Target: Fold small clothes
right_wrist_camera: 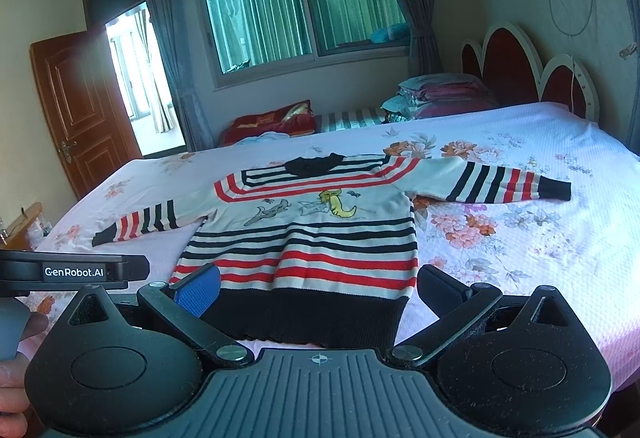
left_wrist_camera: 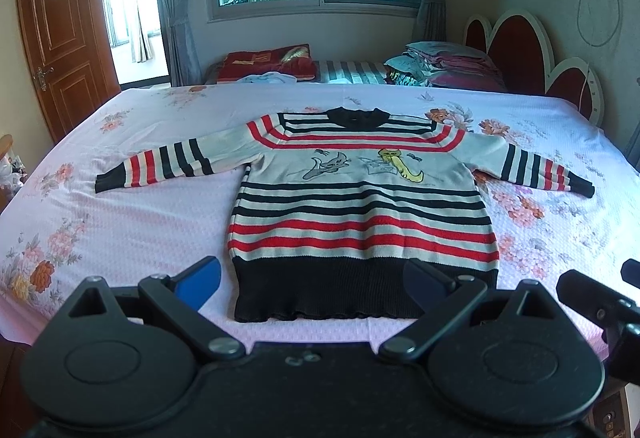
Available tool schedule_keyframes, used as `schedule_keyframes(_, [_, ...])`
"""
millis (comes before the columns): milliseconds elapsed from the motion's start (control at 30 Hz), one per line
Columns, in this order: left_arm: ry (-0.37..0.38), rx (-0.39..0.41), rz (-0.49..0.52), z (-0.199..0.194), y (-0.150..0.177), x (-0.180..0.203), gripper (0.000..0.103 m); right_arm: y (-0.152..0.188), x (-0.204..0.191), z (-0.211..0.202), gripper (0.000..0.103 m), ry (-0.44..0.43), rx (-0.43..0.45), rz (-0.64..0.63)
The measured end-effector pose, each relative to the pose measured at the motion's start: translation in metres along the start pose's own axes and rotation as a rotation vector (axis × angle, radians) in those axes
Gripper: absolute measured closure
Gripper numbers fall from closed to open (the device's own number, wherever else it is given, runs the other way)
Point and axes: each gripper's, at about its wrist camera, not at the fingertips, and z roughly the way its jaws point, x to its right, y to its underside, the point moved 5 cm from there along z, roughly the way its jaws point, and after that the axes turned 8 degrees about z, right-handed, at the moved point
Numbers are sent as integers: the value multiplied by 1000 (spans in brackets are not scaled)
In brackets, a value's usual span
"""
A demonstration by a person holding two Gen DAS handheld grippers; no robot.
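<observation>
A small striped sweater (left_wrist_camera: 360,206) lies flat, face up, on the bed, sleeves spread out to both sides, black hem nearest me. It has red, black and white stripes and a cartoon print on the chest. It also shows in the right wrist view (right_wrist_camera: 304,238). My left gripper (left_wrist_camera: 316,284) is open and empty, hovering just in front of the black hem. My right gripper (right_wrist_camera: 320,292) is open and empty, over the hem too. The left gripper's body (right_wrist_camera: 72,272) shows at the left of the right wrist view.
The bed has a pink floral sheet (left_wrist_camera: 140,222). Folded blankets and pillows (left_wrist_camera: 444,64) are stacked at the far side by a red headboard (left_wrist_camera: 520,38). A red cushion (left_wrist_camera: 268,64) lies behind the bed. A wooden door (left_wrist_camera: 60,38) stands open at the left.
</observation>
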Motion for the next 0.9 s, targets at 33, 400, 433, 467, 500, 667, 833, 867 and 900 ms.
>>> schedule_keyframes(33, [0,1,-1,0,0,0,5,0,0,0,0,0,1,1])
schedule_keyframes(400, [-1,0,-3,2,-1,4,5,-3,4,1,0,3,1,0])
schedule_keyframes(433, [-1,-1,-3,3,-2,4,5,-3,4,1,0,3,1,0])
schedule_keyframes(467, [0,-1,-2,3,-2,4,5,-4,5,1,0,3,2,0])
schedule_keyframes(500, [0,-1,-2,3,-2,4,5,-4,5,1,0,3,1,1])
schedule_keyframes(667, [-2,-1,1,4,-4,8,5,-4,6,2,0,3,0,2])
schedule_keyframes(833, [-2,-3,0,6,-7,10,5,-5,8,4,0,3,-3,3])
schedule_keyframes(867, [-1,-3,0,7,-7,10,5,-5,8,4,0,4,-3,3])
schedule_keyframes(900, [-2,-3,1,7,-7,11,5,-5,8,4,0,5,-5,3])
